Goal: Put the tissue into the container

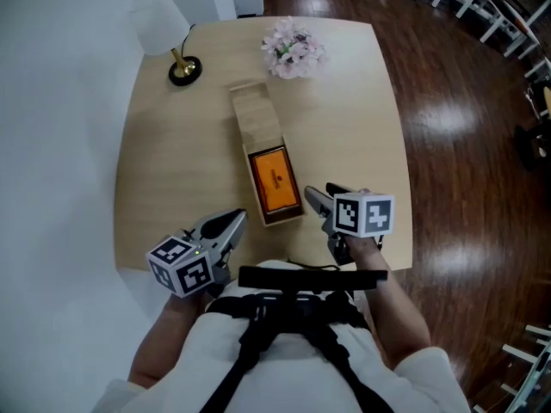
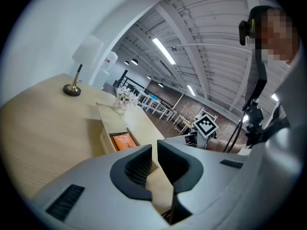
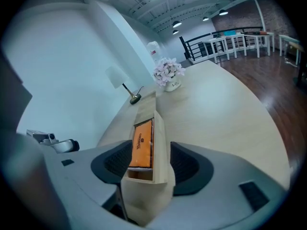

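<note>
Wood of a pale tone is seen on both the table and the long narrow container, which is laid on the middle of the table with one end toward the person. The far part of the container is covered by its wooden lid, and the near part is left uncovered. The orange tissue pack is found inside this uncovered part, lying flat between the walls.

The right gripper is held low, just beside the near right corner of the container. In the right gripper view its jaws are seen well apart, with the near end of the container framed between them. The pads are not pressed on the wood, so nothing is grasped.

The left gripper is held near the table's front edge, at the left of the container and apart from it. Its jaws are brought almost together, with only a thin slit between them, and nothing is held in it.

At the far side of the table, a lamp with a white shade and a small bunch of pale pink flowers are placed. A dark wooden floor is seen around the table.
</note>
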The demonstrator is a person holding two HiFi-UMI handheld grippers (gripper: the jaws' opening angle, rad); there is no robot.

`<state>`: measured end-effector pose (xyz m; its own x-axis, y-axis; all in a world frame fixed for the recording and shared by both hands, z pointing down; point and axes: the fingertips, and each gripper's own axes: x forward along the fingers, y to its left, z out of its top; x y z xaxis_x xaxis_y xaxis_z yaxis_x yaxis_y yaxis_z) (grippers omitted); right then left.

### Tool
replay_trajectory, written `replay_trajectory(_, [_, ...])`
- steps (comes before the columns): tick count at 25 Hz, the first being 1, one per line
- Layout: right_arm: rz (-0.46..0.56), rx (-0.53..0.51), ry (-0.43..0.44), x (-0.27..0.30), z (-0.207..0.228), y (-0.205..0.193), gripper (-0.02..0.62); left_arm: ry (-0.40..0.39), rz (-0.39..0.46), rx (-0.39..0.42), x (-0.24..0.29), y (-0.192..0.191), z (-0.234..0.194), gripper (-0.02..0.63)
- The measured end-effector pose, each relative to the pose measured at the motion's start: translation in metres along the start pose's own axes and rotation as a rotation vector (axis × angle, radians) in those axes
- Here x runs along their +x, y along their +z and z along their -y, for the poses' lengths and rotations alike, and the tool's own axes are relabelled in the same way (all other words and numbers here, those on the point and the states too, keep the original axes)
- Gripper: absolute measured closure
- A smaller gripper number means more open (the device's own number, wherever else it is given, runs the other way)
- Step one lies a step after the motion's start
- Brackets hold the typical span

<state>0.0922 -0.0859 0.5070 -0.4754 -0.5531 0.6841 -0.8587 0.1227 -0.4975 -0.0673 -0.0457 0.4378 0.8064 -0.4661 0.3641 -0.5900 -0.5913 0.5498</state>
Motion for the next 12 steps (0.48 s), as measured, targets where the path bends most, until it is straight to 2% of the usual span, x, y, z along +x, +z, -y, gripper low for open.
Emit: replay_trajectory(12, [0.119,0.028,-0.028,-0.049,0.006,-0.003,0.445,-0.058,0.024,0.019,-0.002,0.008,0.018,0.604])
